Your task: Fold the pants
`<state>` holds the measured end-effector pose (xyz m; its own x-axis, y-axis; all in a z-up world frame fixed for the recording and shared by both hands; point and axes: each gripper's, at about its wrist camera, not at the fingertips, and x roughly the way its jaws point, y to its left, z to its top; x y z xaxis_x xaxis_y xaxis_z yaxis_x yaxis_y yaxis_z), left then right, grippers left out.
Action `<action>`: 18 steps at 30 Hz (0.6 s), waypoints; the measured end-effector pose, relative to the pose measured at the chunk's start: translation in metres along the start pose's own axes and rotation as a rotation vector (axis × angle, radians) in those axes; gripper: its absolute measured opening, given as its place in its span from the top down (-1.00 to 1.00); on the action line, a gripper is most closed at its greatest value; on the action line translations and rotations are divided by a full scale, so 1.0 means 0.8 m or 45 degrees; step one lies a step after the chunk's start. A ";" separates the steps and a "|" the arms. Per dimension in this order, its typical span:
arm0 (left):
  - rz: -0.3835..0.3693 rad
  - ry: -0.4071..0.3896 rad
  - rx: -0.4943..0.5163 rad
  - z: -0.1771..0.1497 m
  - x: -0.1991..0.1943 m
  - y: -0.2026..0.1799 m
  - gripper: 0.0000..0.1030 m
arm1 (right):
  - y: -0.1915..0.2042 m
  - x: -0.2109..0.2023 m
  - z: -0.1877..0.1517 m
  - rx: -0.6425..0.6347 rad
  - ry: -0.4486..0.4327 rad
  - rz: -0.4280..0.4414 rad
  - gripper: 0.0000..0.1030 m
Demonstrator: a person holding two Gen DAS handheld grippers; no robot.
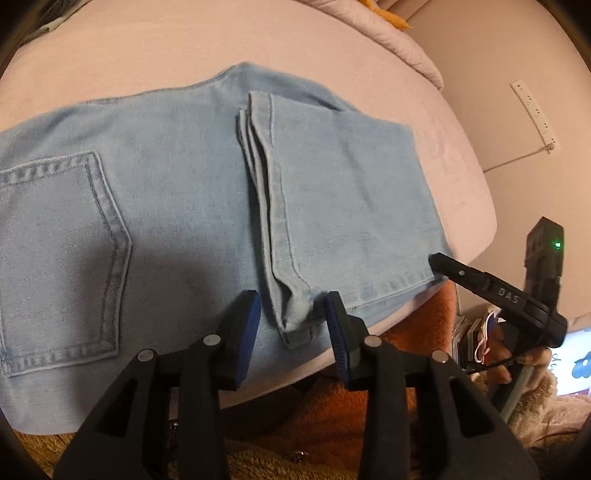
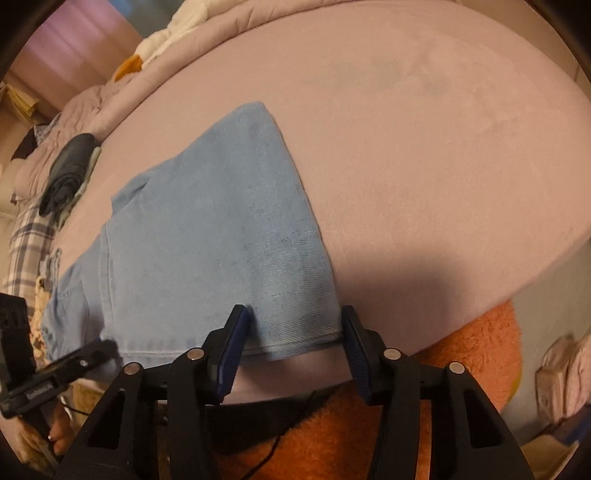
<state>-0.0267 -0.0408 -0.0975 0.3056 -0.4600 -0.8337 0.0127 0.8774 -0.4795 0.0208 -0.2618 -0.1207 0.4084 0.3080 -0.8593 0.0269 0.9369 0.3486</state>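
Note:
Light blue jeans (image 1: 166, 184) lie folded on a pink bed (image 1: 147, 44), back pocket at the left, with the leg hems (image 1: 266, 177) doubled back across the middle. My left gripper (image 1: 293, 317) is open at the near edge of the bed, and the hem end lies loose between its blue pads. In the right wrist view, my right gripper (image 2: 293, 332) is open, straddling the near edge of the folded jeans (image 2: 221, 221) without pinching it. Each gripper shows in the other's view: the right gripper (image 1: 437, 260) at the fold's corner, the left gripper (image 2: 103, 347) at lower left.
An orange fluffy rug (image 2: 461, 369) covers the floor below the bed's edge. Dark folded clothes (image 2: 70, 166) and a plaid cloth (image 2: 26, 243) lie at the bed's far left, beside a bunched duvet (image 2: 207, 33). A power strip (image 1: 533, 110) hangs on the wall.

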 end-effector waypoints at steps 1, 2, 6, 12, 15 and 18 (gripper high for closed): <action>0.007 0.004 0.015 0.000 0.000 -0.001 0.30 | 0.001 -0.008 -0.001 0.006 -0.011 -0.005 0.28; 0.015 0.008 0.025 0.000 0.001 -0.002 0.29 | 0.001 -0.015 -0.001 0.011 -0.030 -0.007 0.39; 0.032 0.006 0.030 0.000 0.004 -0.004 0.25 | -0.001 -0.022 0.003 -0.018 -0.057 -0.060 0.46; 0.038 -0.008 0.029 -0.004 0.010 -0.011 0.24 | -0.011 -0.001 -0.007 -0.011 -0.039 -0.126 0.45; 0.032 -0.024 0.020 -0.006 0.009 -0.011 0.24 | -0.007 0.002 -0.008 -0.020 -0.045 -0.131 0.44; 0.056 -0.063 0.056 -0.014 0.009 -0.014 0.24 | -0.007 0.002 -0.009 -0.028 -0.064 -0.131 0.42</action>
<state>-0.0352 -0.0551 -0.1010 0.3536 -0.4142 -0.8387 0.0393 0.9024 -0.4291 0.0144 -0.2656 -0.1270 0.4497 0.2017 -0.8701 0.0512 0.9667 0.2506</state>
